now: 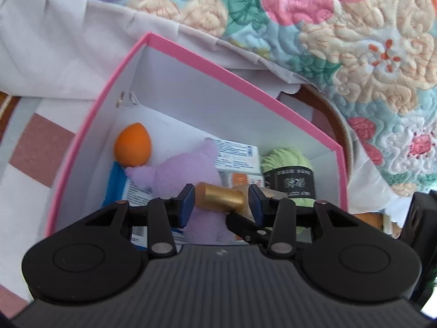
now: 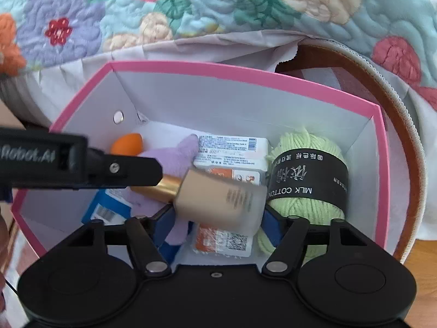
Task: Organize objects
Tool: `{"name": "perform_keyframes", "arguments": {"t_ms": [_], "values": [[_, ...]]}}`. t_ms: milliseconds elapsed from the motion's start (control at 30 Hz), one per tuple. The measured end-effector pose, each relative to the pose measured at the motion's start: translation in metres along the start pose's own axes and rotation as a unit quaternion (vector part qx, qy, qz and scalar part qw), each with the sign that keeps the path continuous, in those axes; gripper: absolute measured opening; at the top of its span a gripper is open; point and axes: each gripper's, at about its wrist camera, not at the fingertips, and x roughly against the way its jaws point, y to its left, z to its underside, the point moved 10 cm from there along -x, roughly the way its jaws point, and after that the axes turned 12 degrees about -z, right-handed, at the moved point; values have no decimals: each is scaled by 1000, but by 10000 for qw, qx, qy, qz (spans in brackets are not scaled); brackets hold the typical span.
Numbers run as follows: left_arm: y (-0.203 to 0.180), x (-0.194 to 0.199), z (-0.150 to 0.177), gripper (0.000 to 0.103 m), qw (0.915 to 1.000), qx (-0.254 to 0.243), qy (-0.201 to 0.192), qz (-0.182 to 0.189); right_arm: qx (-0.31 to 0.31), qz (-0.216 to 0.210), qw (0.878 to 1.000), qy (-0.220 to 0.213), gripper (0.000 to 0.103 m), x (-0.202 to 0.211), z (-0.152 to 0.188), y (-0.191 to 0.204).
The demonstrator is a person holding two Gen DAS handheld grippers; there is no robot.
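A foundation bottle [image 2: 221,202] with a gold cap [image 1: 221,198] is held over the open pink box [image 1: 191,54]. My right gripper [image 2: 218,220] is shut on the bottle's beige body. My left gripper [image 1: 222,201] stands around the gold cap with its blue pads [image 1: 188,199] a little apart from it, open. The left gripper also shows as a black arm in the right wrist view [image 2: 82,164]. In the box lie an orange sponge [image 1: 132,146], a purple plush [image 1: 188,164], white cartons [image 2: 232,150], a blue carton [image 2: 105,209] and green yarn [image 2: 308,180].
The box [image 2: 245,78] stands on a checked cloth [image 1: 38,147]. A flowered quilt [image 1: 355,41] and a white sheet [image 1: 68,54] lie behind it. A round brown rim [image 2: 404,136] curves to the right of the box.
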Motion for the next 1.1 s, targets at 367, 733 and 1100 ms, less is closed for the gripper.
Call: {"name": "perform_keyframes", "arguments": {"t_ms": [367, 733, 1100], "values": [[3, 39, 10, 55, 9982, -287, 155, -505, -190, -309, 9980, -515, 84, 68, 8, 8], [-5, 112, 25, 59, 9945, -763, 13, -713, 259, -366, 9929, -1103, 84, 144, 14, 41], [-16, 200, 37, 62, 9928, -908, -328, -711, 441, -334, 9882, -1428, 84, 212, 14, 83]]}}
